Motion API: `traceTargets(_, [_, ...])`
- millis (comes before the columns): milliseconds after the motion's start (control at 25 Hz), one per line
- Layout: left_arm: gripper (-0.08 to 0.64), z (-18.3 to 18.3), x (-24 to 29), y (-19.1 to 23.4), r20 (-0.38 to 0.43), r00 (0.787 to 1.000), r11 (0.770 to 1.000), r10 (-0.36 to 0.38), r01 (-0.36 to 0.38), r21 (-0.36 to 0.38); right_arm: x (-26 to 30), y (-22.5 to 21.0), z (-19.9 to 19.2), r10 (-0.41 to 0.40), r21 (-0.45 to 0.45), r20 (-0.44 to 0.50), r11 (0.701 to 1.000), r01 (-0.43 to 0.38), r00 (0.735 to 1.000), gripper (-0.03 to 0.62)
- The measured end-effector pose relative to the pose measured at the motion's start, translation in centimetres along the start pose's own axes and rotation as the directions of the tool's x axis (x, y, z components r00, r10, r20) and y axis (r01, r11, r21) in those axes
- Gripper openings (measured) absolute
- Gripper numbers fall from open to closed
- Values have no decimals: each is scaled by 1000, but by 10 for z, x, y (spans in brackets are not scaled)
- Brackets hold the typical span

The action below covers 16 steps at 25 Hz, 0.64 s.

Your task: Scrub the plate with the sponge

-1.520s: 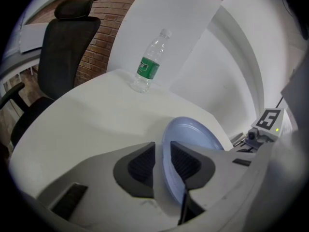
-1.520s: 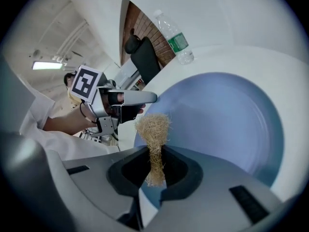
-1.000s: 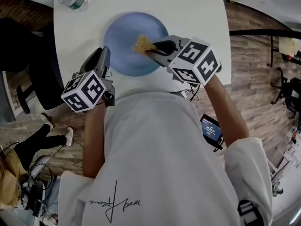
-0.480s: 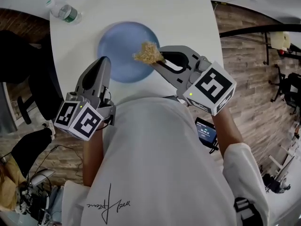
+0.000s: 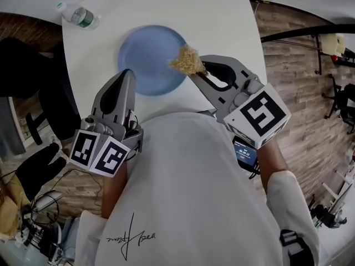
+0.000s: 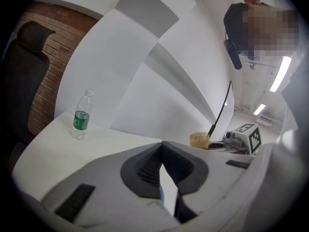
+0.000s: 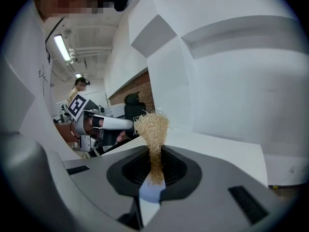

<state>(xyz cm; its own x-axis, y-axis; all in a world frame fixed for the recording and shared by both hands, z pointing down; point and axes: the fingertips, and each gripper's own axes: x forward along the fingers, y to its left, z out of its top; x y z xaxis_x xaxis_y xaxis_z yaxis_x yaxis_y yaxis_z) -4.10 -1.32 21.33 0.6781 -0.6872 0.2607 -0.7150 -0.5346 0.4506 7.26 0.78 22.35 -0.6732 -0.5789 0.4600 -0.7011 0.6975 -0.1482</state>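
Observation:
The blue plate (image 5: 147, 60) lies flat on the white table (image 5: 222, 15). My right gripper (image 5: 197, 68) is shut on a tan fibrous sponge (image 5: 187, 60), held in the air over the plate's right rim. In the right gripper view the sponge (image 7: 152, 127) sticks up from between the pinched jaws of that gripper (image 7: 154, 161). My left gripper (image 5: 126, 74) hovers at the plate's near left edge. Its jaws have just been closing and now meet with nothing between them (image 6: 161, 146). The sponge (image 6: 199, 140) shows to its right.
A water bottle (image 5: 77, 13) lies near the table's far left edge; it also shows in the left gripper view (image 6: 81, 116). A black chair (image 5: 33, 76) stands left of the table. A small screen device (image 5: 245, 151) hangs at the person's side.
Both grippers have risen toward the camera. The sponge has lifted off the plate's middle to over its right rim. The left gripper's jaws have closed empty.

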Motion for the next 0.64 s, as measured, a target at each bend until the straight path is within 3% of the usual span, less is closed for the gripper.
traceTargets(640, [-3, -13, 4, -3, -87, 996, 999, -19, 16, -36, -12, 2, -15, -77, 90, -33, 993, 80, 996, 40])
